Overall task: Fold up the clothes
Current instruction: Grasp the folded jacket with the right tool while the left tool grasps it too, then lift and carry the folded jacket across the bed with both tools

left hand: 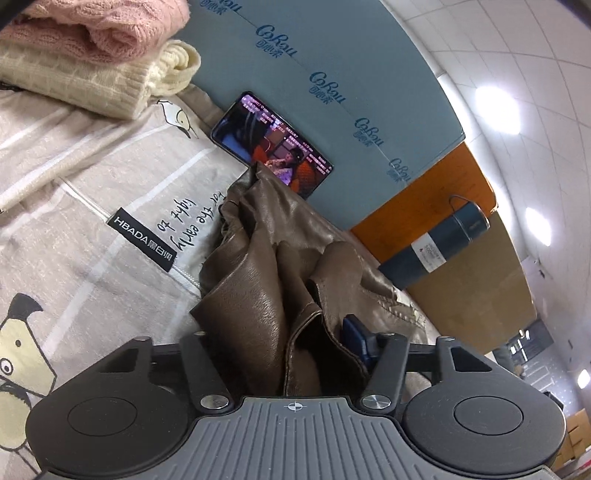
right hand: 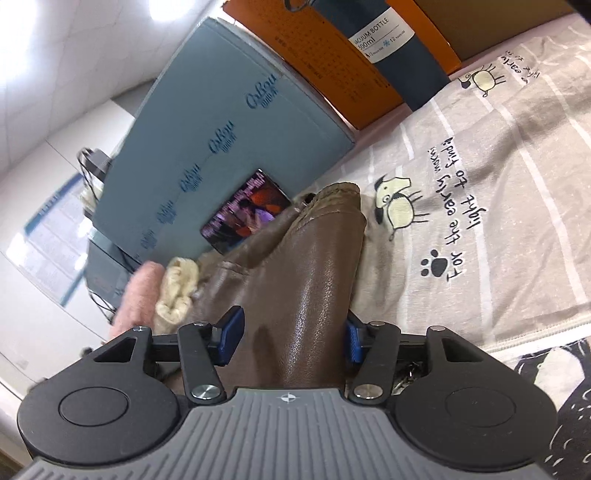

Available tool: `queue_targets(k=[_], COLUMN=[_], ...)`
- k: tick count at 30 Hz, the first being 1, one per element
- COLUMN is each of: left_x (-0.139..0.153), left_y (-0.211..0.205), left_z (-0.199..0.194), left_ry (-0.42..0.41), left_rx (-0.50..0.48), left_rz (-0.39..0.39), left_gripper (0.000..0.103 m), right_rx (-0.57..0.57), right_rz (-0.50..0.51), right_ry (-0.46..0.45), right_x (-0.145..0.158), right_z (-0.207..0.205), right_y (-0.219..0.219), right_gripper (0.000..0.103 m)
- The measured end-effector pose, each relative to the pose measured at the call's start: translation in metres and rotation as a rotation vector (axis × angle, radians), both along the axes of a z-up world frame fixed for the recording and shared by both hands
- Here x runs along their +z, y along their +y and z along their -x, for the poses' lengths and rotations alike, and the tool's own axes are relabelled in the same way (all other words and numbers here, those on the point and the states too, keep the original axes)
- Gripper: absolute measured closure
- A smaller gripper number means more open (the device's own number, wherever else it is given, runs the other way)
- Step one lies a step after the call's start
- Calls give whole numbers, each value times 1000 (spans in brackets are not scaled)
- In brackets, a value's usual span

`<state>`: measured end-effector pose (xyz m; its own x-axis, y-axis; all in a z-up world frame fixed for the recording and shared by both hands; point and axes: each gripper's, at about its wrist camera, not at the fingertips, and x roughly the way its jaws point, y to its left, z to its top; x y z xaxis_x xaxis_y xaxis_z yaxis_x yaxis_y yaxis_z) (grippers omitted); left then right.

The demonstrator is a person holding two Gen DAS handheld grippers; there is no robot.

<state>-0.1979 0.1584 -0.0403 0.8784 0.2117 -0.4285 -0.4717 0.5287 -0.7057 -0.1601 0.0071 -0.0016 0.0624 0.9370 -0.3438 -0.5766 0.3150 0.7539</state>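
A brown leather garment (left hand: 258, 280) lies bunched on the printed bedsheet (left hand: 92, 206). It fills the space between the fingers of my left gripper (left hand: 291, 343); only the right blue pad (left hand: 352, 334) shows, the other is hidden under leather. In the right wrist view the same garment (right hand: 306, 280) runs as a smooth folded band through my right gripper (right hand: 291, 338), whose blue pads (right hand: 231, 334) stand apart on either side of it. Whether either gripper is clamped on the leather cannot be told.
Folded pink (left hand: 103, 29) and cream (left hand: 99, 81) knit sweaters are stacked at the far left. A lit phone (left hand: 271, 144) leans on a blue-grey box (left hand: 332, 92). An orange box (left hand: 436, 206) and dark vacuum bottle (left hand: 436, 247) stand behind. The sweaters also show in the right wrist view (right hand: 173, 291).
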Motion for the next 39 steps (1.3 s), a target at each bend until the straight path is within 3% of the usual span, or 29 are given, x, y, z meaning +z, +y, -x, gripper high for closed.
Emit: queue_targets(k=[5,10,16,25,31,39], left_x=[-2,-1,1,13,34,61], left_y=[-2,-7,-9,-27,-61,-117], left_z=[0,-2,-3,1,1,-45], left_ry=[-3,5,-27,-73,-88,-117], left_rx=[-10,-16,-44,-69,-133,-305], left_rz=[-17,-52,-73,-167,-252,-332], left_gripper=[55,57,64,71,71,71], right_rx=[53,56,34,70,33,-137], right_rz=[-105,24,5,-108,-149,-239], right_ry=[58,-60,-100,-114,-94,-124], right_x=[-1,2,4,17,29,34], right_z=[-3,12,16,26,37,37], right_y=[-4,10,7,-7,-45,-136], right_gripper=[52,65,82,84,84,84])
